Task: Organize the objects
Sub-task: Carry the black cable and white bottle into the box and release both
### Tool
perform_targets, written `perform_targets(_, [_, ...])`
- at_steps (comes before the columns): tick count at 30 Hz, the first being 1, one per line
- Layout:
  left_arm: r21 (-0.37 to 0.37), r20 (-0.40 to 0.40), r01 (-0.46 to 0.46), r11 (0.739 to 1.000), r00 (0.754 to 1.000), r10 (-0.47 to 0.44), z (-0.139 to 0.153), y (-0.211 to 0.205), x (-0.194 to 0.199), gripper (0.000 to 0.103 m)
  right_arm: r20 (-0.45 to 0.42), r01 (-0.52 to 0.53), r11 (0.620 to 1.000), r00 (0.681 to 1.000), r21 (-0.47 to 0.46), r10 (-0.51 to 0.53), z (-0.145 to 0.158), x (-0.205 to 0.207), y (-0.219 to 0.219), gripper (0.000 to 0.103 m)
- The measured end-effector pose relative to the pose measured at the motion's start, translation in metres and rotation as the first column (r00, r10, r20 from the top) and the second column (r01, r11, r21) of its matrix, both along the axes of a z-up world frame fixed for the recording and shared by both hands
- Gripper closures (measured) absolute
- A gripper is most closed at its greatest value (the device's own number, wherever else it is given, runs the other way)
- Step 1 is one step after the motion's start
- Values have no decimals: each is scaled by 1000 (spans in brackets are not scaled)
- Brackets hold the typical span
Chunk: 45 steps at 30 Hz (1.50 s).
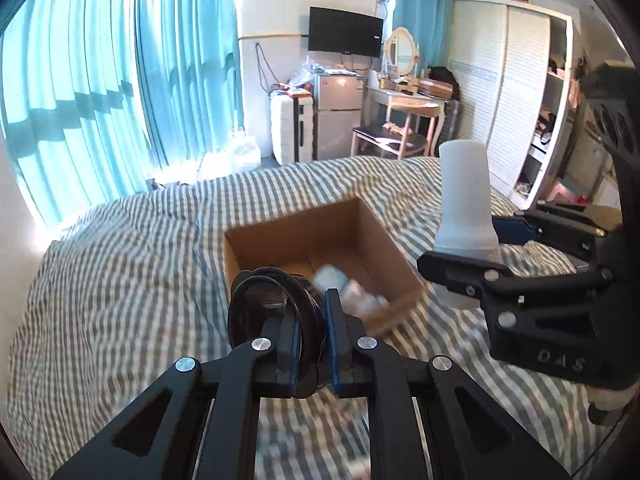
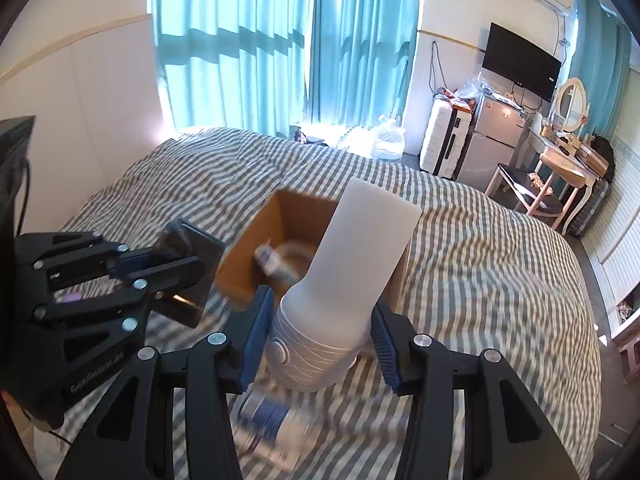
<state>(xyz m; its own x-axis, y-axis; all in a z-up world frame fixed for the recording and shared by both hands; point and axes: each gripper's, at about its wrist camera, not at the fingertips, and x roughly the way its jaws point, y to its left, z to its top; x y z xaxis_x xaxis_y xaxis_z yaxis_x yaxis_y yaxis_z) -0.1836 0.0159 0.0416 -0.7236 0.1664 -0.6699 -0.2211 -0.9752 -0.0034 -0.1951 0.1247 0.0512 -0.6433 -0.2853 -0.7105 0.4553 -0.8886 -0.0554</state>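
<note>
An open cardboard box (image 1: 372, 236) (image 2: 260, 236) sits on the striped bed and holds small white and blue packets (image 1: 332, 278) (image 2: 268, 258). My left gripper (image 1: 312, 344) (image 2: 160, 272) is shut on a round black object (image 1: 260, 308) (image 2: 188, 248), held just in front of the box. My right gripper (image 2: 320, 340) (image 1: 480, 248) is shut on a tall white bottle-like device (image 2: 352, 280) (image 1: 466, 200), held upright beside the box's right corner. A blue and white packet (image 2: 272, 424) lies on the bed under the right gripper.
The bed has a grey and white striped cover (image 1: 120, 280) (image 2: 480, 280). Teal curtains (image 1: 100, 80) hang behind it. A white suitcase (image 1: 290, 128), a small fridge (image 1: 340, 116), a dressing table with chair (image 1: 400, 120) and a wardrobe (image 1: 516, 92) stand beyond.
</note>
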Motion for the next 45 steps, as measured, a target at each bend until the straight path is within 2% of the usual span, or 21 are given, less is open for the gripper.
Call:
perform_targets(6, [-29,16,-24,999,1000,24,-14,-1,-74,92,13,14,1000,1000,-19,-14,0,-78,-7,56])
perform_targets(9, [-31,41,-18,999,999,20,-32,-1,-106,92,46,13,1000,999,-16,-13,-17,-113,-9,56])
perform_targets(14, [-42,106,-21,999,994,26,-72,6,-144,92,141,10,1000,990,-27,-6,-64,-161,-6,56])
perform_targets(17, [-57,145,-30,998,989,38,-94,8,-155,92,179,2,1000,984,-19,2,-90,-178,-9,56])
perform_targets(21, [-67,180,-55,996,982,66,-112,7,-161,92,181,-6,1000,983,-15,9,-104,-188,-14,56])
perform_targets(26, [-69,191,-59,996,979,71,-121,12,-160,92,192,-9,1000,981,-24,13,-111,-192,-11,56])
perform_targets(29, [-81,169,-80,993,981,93,-124,10,-159,90,183,-14,1000,983,-23,18,-107,-186,-10,56])
perform_targets(31, [-68,172,-87,994,980,97,-124,8,-157,88,169,-15,999,985,-31,20,-103,-182,-11,48])
perform_targets(32, [-57,173,-89,994,980,97,-124,6,-154,83,162,-11,999,987,-44,18,-100,-179,-9,37])
perform_targets(33, [-50,172,-89,995,980,97,-123,6,-152,74,156,-4,998,988,-55,12,-96,-176,-7,34])
perform_targets(35, [-48,166,-93,994,981,100,-118,4,-145,58,144,7,997,990,-78,4,-86,-171,-1,34])
perform_targets(36, [-51,161,-92,994,982,99,-115,4,-142,45,139,10,996,990,-83,2,-82,-168,1,34])
perform_targets(39, [-70,123,-96,993,987,104,-101,4,-129,27,110,19,994,994,-105,-7,-65,-157,10,33])
perform_targets(40, [-76,106,-103,992,988,110,-94,4,-124,24,100,22,993,995,-112,-11,-58,-153,13,33])
perform_targets(45, [-67,79,-123,990,989,128,-66,2,-101,23,49,22,989,999,-146,-15,-27,-122,32,32])
